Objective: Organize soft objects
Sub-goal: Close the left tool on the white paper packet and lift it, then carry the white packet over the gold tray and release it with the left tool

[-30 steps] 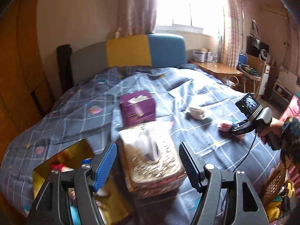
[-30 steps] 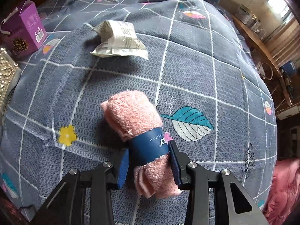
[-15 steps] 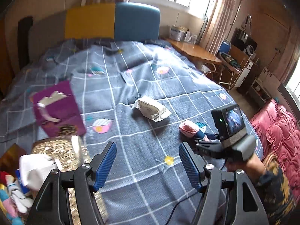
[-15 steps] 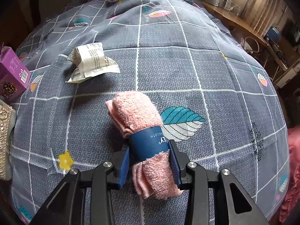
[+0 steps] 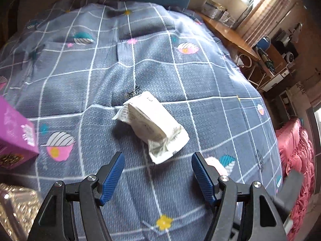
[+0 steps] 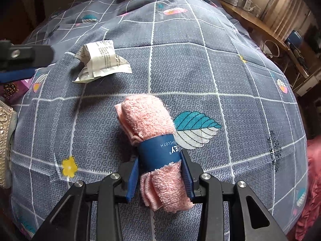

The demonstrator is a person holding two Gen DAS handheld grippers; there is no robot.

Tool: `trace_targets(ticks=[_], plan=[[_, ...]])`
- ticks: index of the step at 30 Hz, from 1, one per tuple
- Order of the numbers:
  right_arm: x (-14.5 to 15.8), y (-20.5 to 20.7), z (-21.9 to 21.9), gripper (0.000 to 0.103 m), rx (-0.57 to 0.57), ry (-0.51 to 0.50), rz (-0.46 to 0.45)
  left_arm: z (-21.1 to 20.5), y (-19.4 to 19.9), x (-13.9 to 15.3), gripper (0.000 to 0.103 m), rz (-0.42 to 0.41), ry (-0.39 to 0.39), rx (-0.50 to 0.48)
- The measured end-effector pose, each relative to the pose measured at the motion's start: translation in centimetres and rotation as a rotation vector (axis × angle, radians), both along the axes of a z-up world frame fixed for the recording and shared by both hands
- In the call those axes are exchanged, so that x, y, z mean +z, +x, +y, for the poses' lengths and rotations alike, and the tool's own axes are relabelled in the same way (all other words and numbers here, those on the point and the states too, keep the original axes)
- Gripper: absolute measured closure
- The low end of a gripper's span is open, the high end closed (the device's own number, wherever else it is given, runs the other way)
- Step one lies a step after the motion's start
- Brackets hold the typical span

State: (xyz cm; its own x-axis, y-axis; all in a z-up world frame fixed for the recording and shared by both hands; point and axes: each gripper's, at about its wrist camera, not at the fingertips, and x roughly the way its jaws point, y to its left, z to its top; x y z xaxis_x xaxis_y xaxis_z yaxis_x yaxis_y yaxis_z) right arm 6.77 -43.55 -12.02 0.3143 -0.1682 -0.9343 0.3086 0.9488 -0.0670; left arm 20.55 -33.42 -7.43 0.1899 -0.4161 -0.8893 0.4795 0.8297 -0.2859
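A rolled pink towel (image 6: 152, 128) with a blue paper band lies on the grey checked bedspread (image 6: 230, 64). My right gripper (image 6: 160, 172) is shut on it at the band. A sliver of the towel (image 5: 217, 165) shows in the left wrist view behind the right finger. A white soft pack (image 5: 154, 124) lies on the bed just ahead of my left gripper (image 5: 158, 172), which is open and empty above the bedspread (image 5: 80, 76). The pack also shows in the right wrist view (image 6: 102, 60), with the left gripper's finger (image 6: 26, 56) at the far left.
A purple box (image 5: 14, 136) sits at the left, with a glittery tissue box (image 5: 16, 206) below it. A wooden desk (image 5: 230, 32) with jars stands beyond the bed on the right. A pink ruffled fabric (image 5: 297, 160) hangs at the right edge.
My left gripper has swung right and down from the tissue box toward the white pack, staying open. My right gripper keeps its hold on the pink towel, shifted slightly.
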Motion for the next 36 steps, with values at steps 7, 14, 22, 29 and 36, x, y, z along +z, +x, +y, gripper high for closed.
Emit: trace_targets(ticks=[7,14,22,29,36], plan=[[-0.5,0.6,-0.2,0.060,0.014,-0.004,0.027,-3.1,3.3,-2.4,0.032,0.020,0.037,0.029],[-1.1,0.9,0.1,0.060,0.035,-0.039,0.043,-6.1,5.0,-4.4,0.023,0.021,0.127,0.018],[-1.0,0.7,1.5,0.063,0.071,-0.083,0.040,-7.3,3.2,-5.0,0.061,-0.092,0.271,-0.118],[-0.8,0.3,2.3,0.064,0.085,-0.101,0.035,-6.0,3.3,-1.9,0.066,-0.108,0.239,-0.173],[-0.8,-0.1,2.3,0.063,0.089,-0.102,0.033,-2.6,9.0,4.6,0.066,-0.187,0.211,-0.055]])
